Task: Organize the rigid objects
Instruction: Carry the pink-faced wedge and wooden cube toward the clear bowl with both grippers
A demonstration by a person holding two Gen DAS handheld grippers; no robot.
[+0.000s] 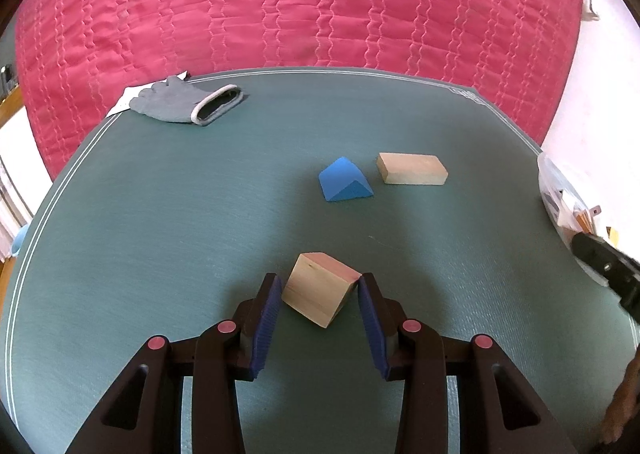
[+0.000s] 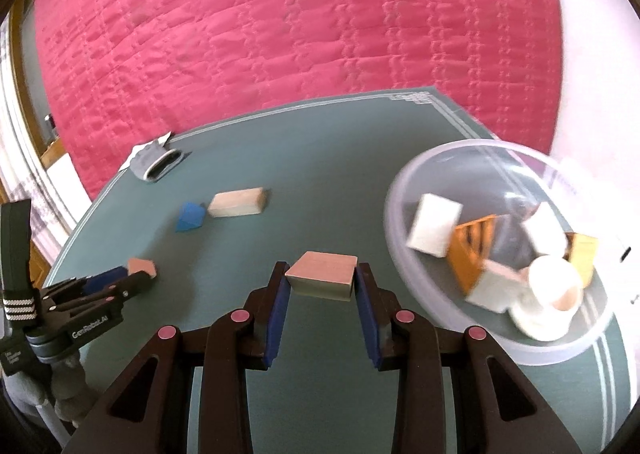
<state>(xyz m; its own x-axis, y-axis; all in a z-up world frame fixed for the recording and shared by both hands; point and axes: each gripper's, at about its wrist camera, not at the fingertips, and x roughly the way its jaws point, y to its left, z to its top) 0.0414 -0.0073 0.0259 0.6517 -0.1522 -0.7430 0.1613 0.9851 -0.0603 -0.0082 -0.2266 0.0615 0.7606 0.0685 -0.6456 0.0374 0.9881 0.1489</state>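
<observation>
My left gripper [image 1: 320, 284] is shut on a tilted wooden cube [image 1: 320, 288], its pads touching the cube's corners, just over the green mat [image 1: 160, 234]. My right gripper [image 2: 321, 272] is shut on a flat wooden block [image 2: 322, 274] and holds it above the mat, left of a clear plastic bowl [image 2: 404, 189]. The bowl holds several blocks, white and orange, and a white cup [image 2: 550, 286]. A blue wedge [image 1: 345, 185] and a long wooden block [image 1: 412, 169] lie side by side farther out on the mat. The left gripper [image 2: 136, 274] also shows in the right wrist view.
A grey glove [image 1: 188, 103] lies at the mat's far left corner on a white paper. A pink quilted bedspread [image 1: 300, 1] surrounds the mat beyond its far edge. The bowl's edge [image 1: 556, 189] and the right gripper [image 1: 604, 266] show at the right of the left wrist view.
</observation>
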